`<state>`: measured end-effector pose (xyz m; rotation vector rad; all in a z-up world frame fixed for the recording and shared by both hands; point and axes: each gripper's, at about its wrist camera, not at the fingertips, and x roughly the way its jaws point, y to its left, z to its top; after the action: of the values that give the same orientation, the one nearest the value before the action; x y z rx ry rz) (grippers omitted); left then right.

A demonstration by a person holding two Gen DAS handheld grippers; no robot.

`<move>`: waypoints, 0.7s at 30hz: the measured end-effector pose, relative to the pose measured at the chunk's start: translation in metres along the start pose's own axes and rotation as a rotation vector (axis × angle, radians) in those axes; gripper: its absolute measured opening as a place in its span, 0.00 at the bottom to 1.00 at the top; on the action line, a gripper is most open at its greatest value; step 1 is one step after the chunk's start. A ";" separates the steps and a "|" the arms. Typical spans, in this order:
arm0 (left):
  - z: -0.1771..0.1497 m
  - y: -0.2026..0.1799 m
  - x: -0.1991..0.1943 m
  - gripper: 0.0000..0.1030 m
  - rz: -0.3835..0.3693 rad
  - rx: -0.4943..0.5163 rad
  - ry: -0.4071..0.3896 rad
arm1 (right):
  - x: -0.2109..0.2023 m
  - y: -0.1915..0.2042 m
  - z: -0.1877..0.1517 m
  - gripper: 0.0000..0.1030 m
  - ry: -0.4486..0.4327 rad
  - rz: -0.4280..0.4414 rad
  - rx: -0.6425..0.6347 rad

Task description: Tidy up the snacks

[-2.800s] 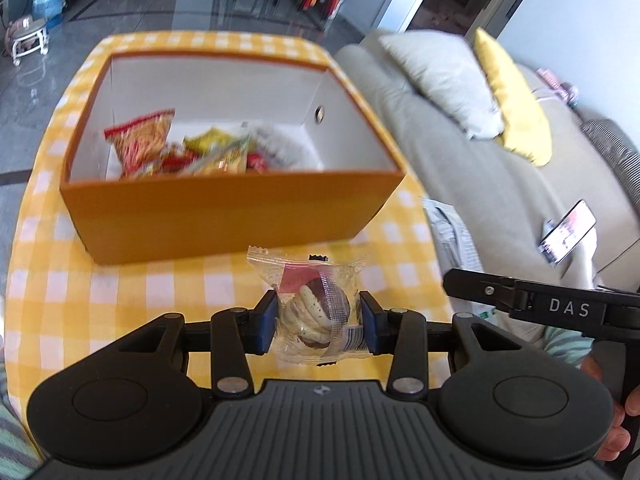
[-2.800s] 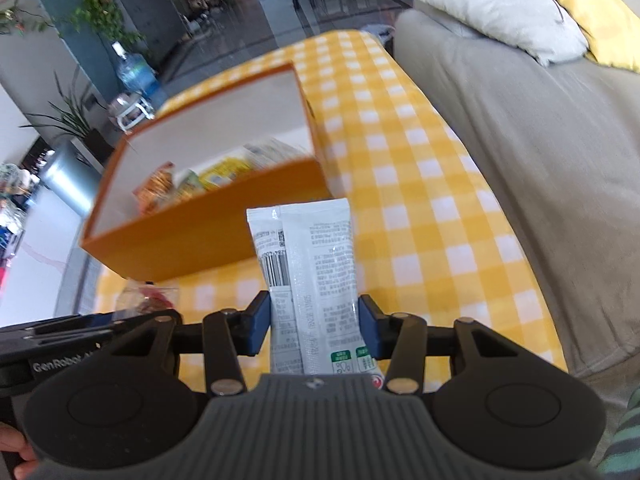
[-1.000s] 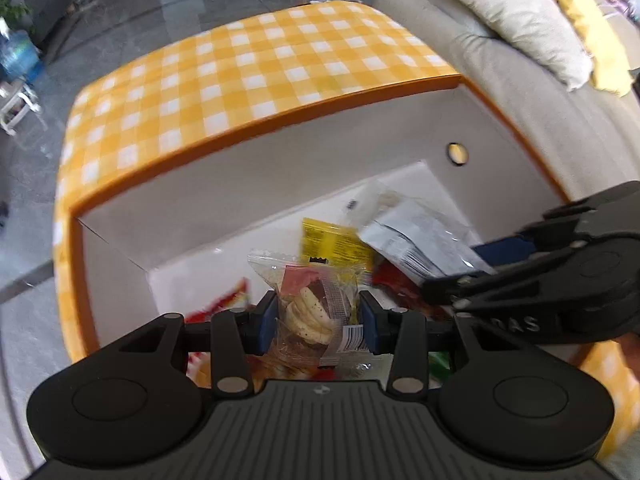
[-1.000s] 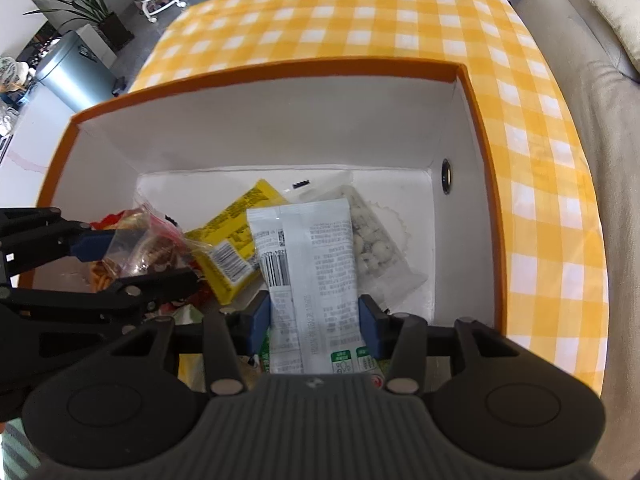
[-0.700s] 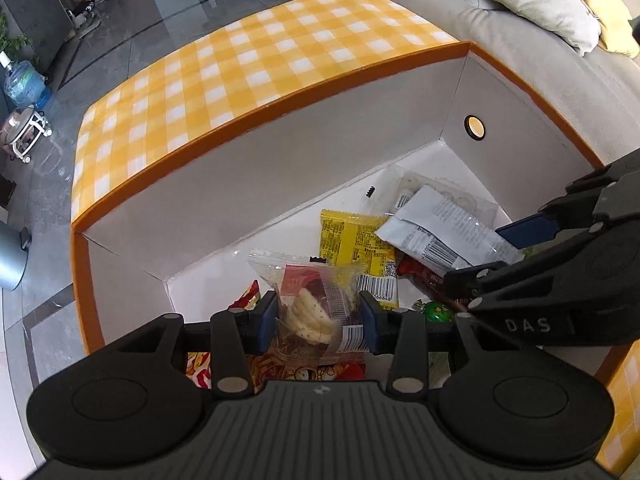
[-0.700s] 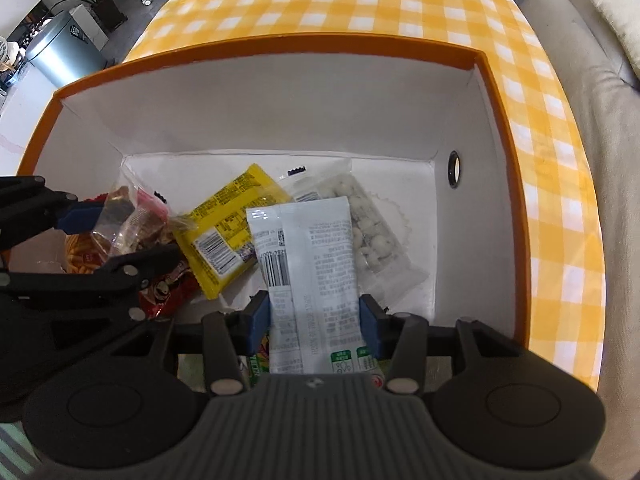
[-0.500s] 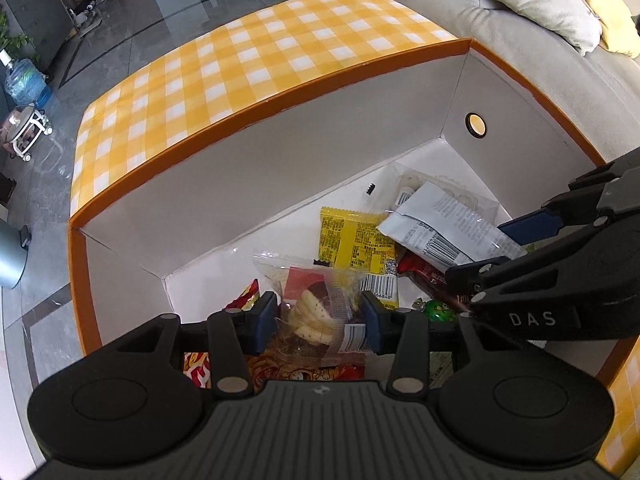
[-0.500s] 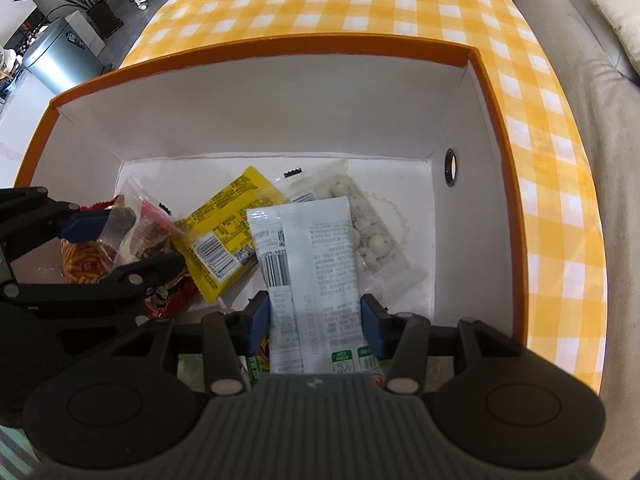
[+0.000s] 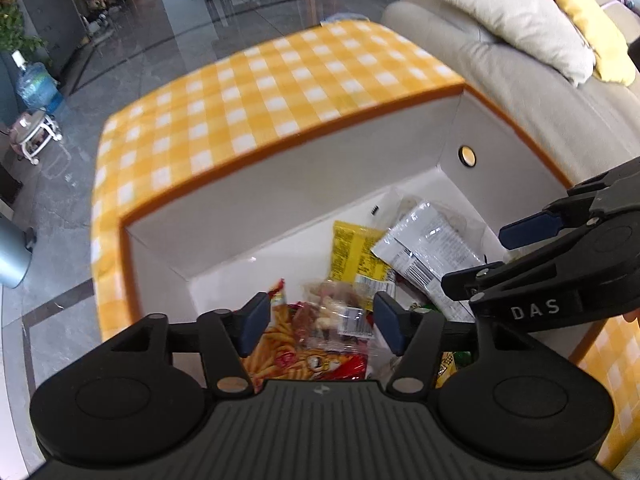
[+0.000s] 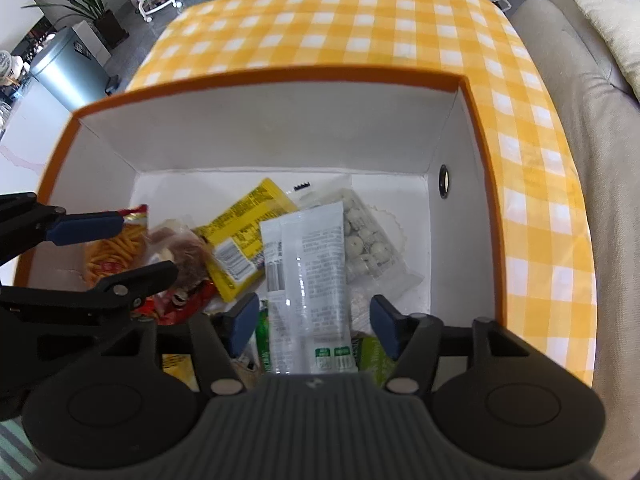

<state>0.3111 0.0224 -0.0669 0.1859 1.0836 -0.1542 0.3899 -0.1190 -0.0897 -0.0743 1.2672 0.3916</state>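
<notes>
Both claws hang over the orange box (image 10: 276,76), which stands on the checked counter (image 10: 360,28).

Left claw (image 9: 320,322): jaws opening, pads clear of the clear cookie packet (image 9: 336,314) — the packet lies lower centre of the left view, on the red fries bag (image 9: 304,356) inside the box.

Right claw (image 10: 310,322): jaws opening, gaps showing on both sides of the white packet (image 10: 308,276) between them. That packet rests among the snacks at lower centre of the right view, beside a yellow packet (image 10: 244,236) and a clear bag of pale round sweets (image 10: 364,248).
</notes>
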 end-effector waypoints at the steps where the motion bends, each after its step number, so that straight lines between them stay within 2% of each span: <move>1: -0.001 0.002 -0.005 0.70 -0.003 -0.005 -0.009 | -0.004 0.001 0.000 0.62 -0.010 0.003 -0.003; 4: -0.002 0.003 -0.021 0.70 -0.001 -0.005 -0.037 | -0.018 0.006 -0.002 0.64 -0.048 -0.004 -0.017; 7: -0.005 0.003 -0.040 0.76 0.027 -0.001 -0.071 | -0.035 0.009 -0.003 0.64 -0.086 -0.010 -0.033; 12: -0.010 0.004 -0.075 0.78 0.059 -0.020 -0.158 | -0.071 0.018 -0.011 0.65 -0.175 -0.025 -0.068; 16: -0.017 0.005 -0.106 0.78 0.087 -0.053 -0.244 | -0.105 0.025 -0.025 0.66 -0.270 -0.073 -0.119; 19: -0.028 0.003 -0.129 0.79 0.084 -0.082 -0.301 | -0.131 0.030 -0.041 0.73 -0.342 -0.090 -0.145; 21: -0.036 0.002 -0.143 0.79 0.097 -0.095 -0.341 | -0.148 0.033 -0.054 0.74 -0.386 -0.089 -0.154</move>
<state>0.2149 0.0367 0.0439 0.1210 0.7394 -0.0446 0.2935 -0.1391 0.0384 -0.1769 0.8492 0.4044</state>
